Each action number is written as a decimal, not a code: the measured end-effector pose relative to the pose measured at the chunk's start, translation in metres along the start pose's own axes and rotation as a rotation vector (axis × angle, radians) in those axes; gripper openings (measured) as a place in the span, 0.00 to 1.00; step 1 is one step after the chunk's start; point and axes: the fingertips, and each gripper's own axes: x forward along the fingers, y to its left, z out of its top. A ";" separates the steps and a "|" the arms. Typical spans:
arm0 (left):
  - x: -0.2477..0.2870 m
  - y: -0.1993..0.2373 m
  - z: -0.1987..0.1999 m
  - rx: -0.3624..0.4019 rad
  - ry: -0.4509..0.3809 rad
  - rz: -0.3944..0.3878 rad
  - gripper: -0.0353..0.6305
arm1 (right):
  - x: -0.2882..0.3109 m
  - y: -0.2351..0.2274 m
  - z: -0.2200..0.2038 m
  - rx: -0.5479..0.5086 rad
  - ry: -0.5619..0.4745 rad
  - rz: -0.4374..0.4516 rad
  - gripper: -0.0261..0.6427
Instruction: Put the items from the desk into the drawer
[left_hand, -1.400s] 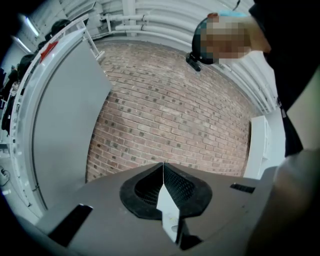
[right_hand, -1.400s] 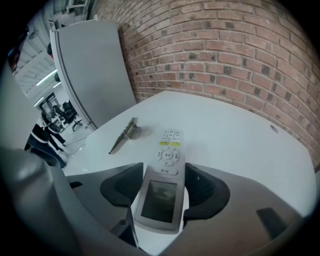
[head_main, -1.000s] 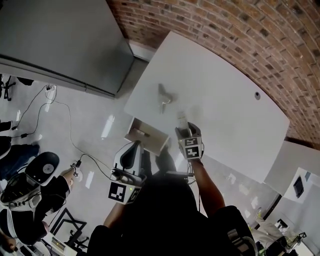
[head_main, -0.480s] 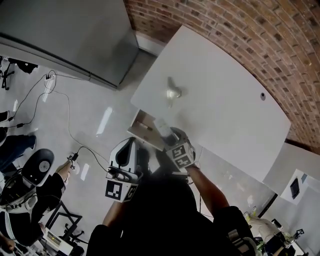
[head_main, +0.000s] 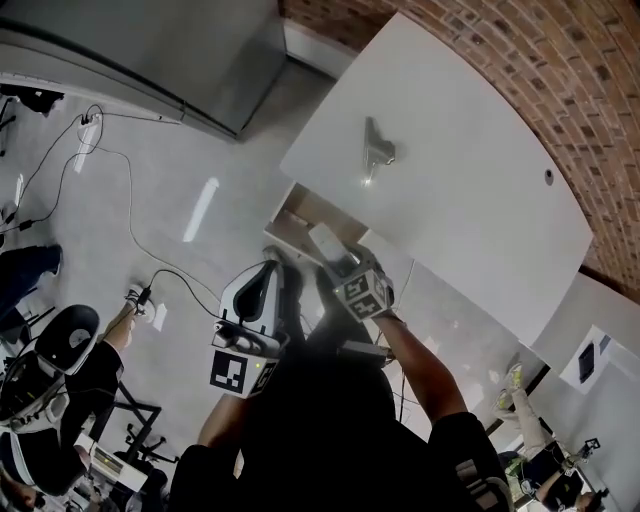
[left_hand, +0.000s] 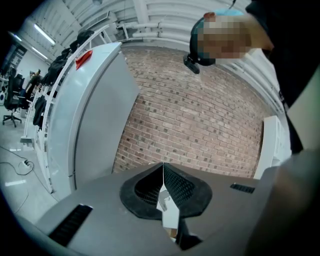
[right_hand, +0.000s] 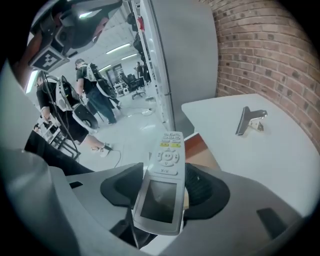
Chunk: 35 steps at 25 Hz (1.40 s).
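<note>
We grip the remote (right_hand: 161, 186) in the right gripper (right_hand: 167, 194) near the drawer (head_main: 298, 213), left gripper (left_hand: 163, 189) clenched empty, clip (head_main: 378, 151) waiting on the desk (head_main: 480, 185)

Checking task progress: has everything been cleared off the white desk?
No, a grey clip-like metal item lies on the desk, while the right gripper holds a remote.

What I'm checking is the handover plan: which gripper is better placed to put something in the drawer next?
Right. The right gripper is shut on the remote, close to the open drawer. The left gripper is shut, empty, farther back.
</note>
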 end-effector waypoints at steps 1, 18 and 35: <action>-0.002 0.003 -0.004 -0.003 0.005 -0.004 0.06 | 0.008 0.001 -0.006 0.005 0.009 -0.005 0.42; -0.003 0.048 -0.098 -0.032 0.144 -0.017 0.06 | 0.132 -0.019 -0.091 0.133 0.128 -0.060 0.42; -0.001 0.072 -0.144 -0.078 0.216 -0.043 0.06 | 0.179 -0.052 -0.115 0.226 0.143 -0.235 0.04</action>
